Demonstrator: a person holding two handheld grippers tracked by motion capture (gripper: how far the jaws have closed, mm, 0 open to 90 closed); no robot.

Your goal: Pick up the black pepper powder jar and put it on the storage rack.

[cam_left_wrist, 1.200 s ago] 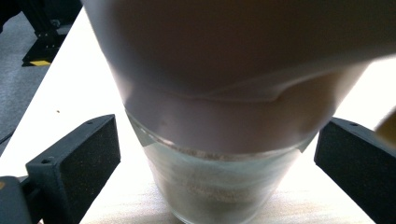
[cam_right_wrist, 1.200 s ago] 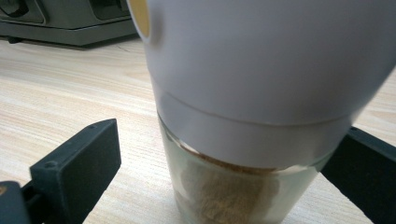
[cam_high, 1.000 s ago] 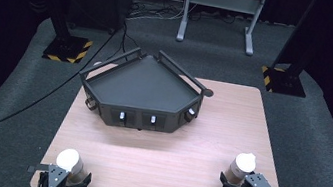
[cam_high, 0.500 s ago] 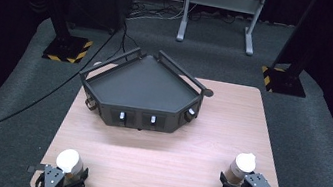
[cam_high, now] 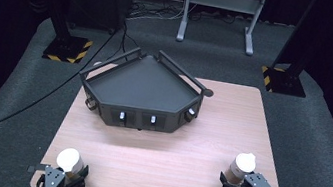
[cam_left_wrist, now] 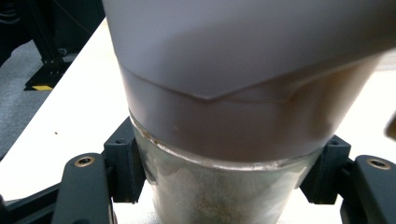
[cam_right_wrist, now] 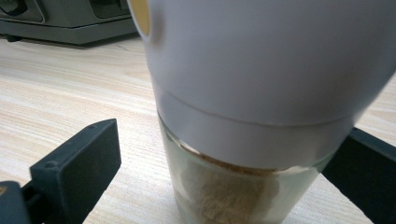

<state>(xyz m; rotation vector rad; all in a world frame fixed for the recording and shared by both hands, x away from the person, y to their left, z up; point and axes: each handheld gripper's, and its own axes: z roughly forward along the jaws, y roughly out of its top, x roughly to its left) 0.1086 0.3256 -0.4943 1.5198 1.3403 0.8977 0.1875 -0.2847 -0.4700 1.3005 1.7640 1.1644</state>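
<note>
The left gripper has just been closing and now grips the left jar; earlier it stood open. The right gripper stays released around the right jar.

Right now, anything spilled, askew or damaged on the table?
Nothing stands out. Both jars, left and right, are upright with white lids on and no powder on the table. The tray sits flat on the table.

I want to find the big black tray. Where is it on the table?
In the high view, the black tray sits at the far middle of the wooden table, well beyond both white-capped jars near the front corners.
</note>
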